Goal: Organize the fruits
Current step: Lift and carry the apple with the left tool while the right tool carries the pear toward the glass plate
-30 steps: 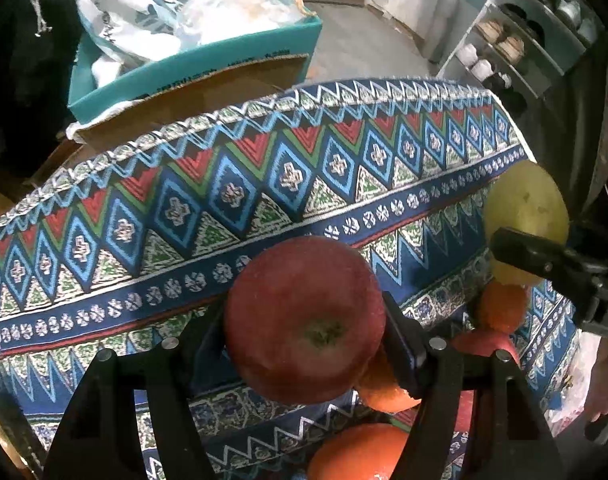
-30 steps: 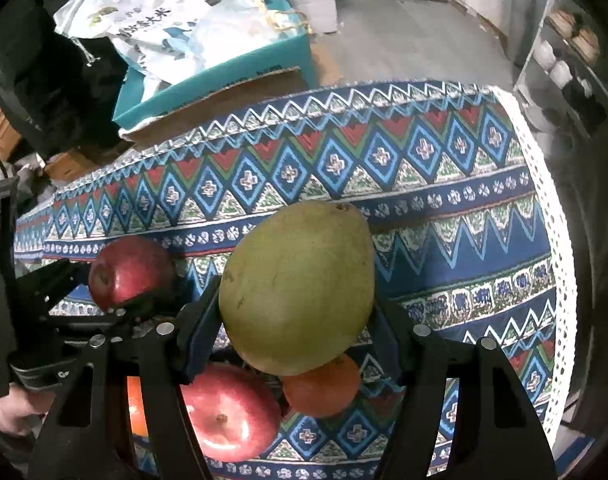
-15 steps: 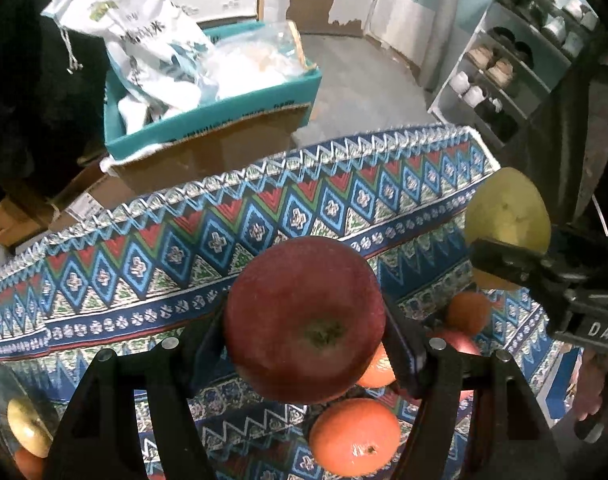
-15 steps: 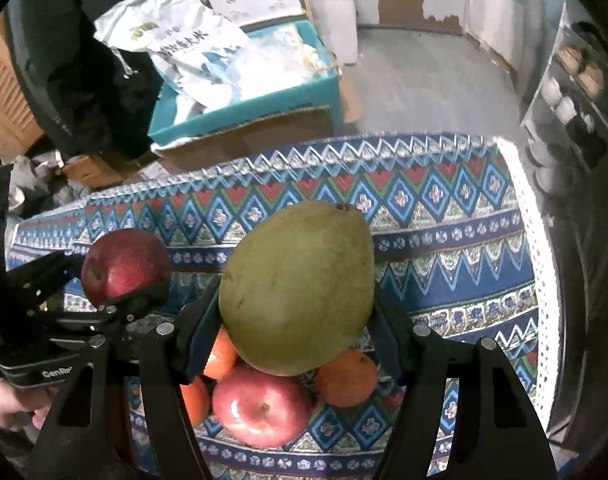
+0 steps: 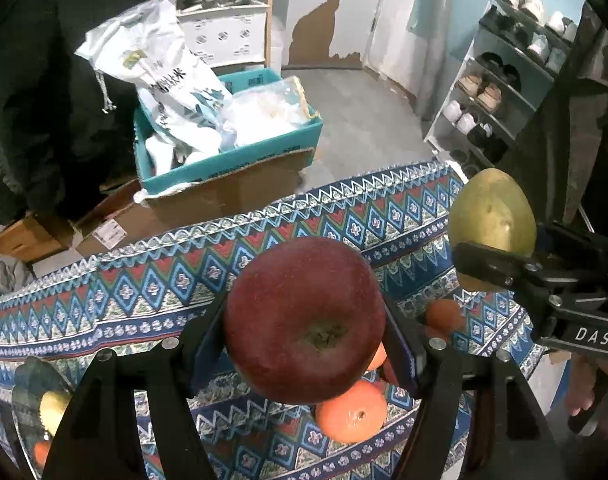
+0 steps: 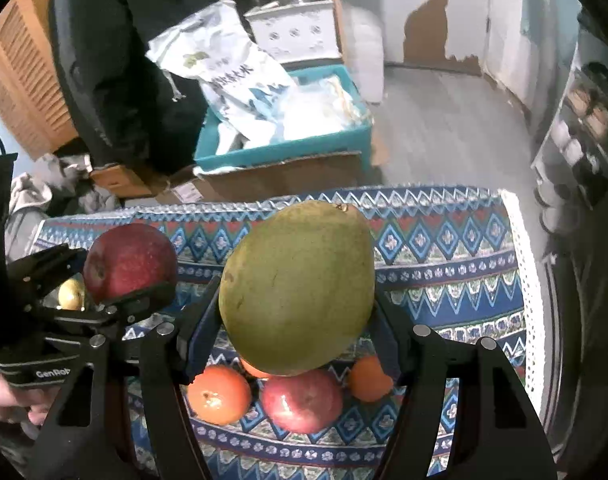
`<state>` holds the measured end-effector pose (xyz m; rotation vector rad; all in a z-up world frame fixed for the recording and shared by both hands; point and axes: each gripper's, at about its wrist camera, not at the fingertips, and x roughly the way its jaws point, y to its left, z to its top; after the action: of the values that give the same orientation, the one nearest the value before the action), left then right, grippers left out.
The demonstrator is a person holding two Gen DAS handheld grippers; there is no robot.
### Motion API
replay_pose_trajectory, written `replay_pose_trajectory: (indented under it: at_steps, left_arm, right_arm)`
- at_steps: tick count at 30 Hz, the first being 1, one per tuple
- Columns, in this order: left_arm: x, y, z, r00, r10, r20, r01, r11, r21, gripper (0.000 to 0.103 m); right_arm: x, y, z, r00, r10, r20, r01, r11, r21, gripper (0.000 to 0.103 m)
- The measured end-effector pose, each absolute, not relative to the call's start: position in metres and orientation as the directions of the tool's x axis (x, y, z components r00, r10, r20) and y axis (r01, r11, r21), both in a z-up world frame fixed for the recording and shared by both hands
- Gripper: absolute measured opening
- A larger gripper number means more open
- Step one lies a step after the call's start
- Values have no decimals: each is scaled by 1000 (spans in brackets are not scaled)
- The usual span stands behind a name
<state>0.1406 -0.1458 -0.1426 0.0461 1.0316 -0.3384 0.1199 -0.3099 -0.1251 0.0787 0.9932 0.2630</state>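
Observation:
My left gripper (image 5: 304,320) is shut on a dark red apple (image 5: 304,324), held well above the patterned tablecloth (image 5: 135,292). My right gripper (image 6: 297,300) is shut on a large green mango (image 6: 299,288), also held in the air. In the right wrist view the left gripper (image 6: 103,284) and its apple (image 6: 129,260) hang at the left. In the left wrist view the right gripper (image 5: 504,268) and the mango (image 5: 492,216) are at the right. Below lie two oranges (image 6: 219,398) (image 6: 368,378) and a red apple (image 6: 301,400).
A shiny bowl (image 5: 27,380) with a yellow fruit stands at the table's left. Beyond the table's far edge is a teal-rimmed cardboard box (image 5: 227,160) stuffed with bags. A shoe rack (image 5: 504,92) stands at the right, and a dark coat (image 6: 115,60) hangs at the back left.
Both grippers have risen with their fruit still held. The table has dropped away below, and more of the floor, box and fruit pile now shows.

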Motion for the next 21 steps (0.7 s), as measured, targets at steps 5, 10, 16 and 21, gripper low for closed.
replay_pose_trajectory:
  at_steps: [5, 10, 16, 21]
  left_arm:
    - [130, -135, -122, 497, -258, -828, 292, 949, -121, 73]
    - [119, -123, -105, 520, -271, -810, 290, 948, -131, 73]
    - [108, -107, -89, 538, -281, -795, 275, 950, -150, 73]
    - [95, -94, -76, 565, -275, -778, 270, 953, -142, 73]
  right_arm:
    - [112, -301, -109, 537, 274, -798, -221, 958, 180, 67]
    - [104, -294, -96, 553, 292, -781, -249, 952, 180, 67]
    - [97, -283, -81, 571, 311, -760, -280, 944, 176, 67]
    - [92, -271, -69, 580, 332, -744, -310, 935, 175, 67]
